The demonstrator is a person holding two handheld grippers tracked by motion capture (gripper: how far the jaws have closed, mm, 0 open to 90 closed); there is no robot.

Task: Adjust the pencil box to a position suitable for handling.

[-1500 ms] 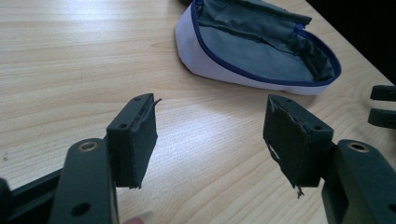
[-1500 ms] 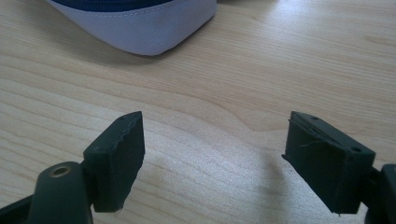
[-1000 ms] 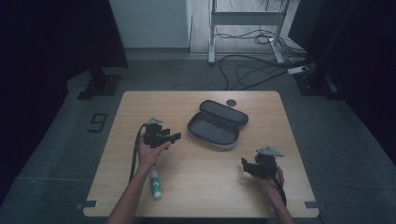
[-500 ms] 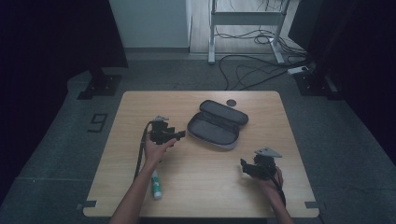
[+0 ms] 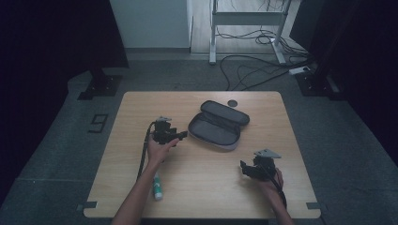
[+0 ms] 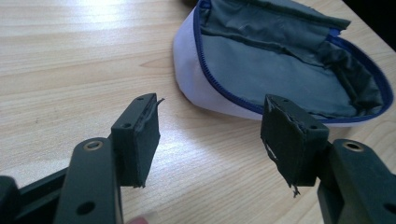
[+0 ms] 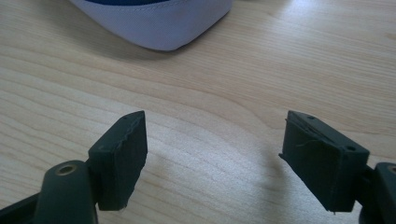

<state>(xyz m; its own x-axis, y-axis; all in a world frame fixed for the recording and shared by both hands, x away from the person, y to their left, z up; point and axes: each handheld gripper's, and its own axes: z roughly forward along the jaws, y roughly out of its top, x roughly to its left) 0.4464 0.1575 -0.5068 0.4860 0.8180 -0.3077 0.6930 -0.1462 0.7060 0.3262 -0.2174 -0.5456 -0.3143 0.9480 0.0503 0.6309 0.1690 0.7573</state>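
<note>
left tongs [image 5: 180,136]: spread wide, nothing pinched, mid-frame just left of the pouch
right tongs [image 5: 244,168]: spread too, lower right
pouch [image 5: 218,125]: unzipped, centre of the worktop [image 5: 141,112]

Two black hand-held grippers on bare forearms.

The left hand-held gripper [image 5: 180,136] is matt black, with a black cable looping back along the forearm. In the left gripper view its square pads [image 6: 140,135] wear frayed black foam, and each carries small screw holes and a brass-ringed pivot. The right hand-held gripper [image 5: 245,168] matches it, blocky and black, topped by a grey three-cornered plate, its cable trailing over the wrist; its pads [image 7: 122,156] show the same worn edges. No sleeves are visible.
</note>
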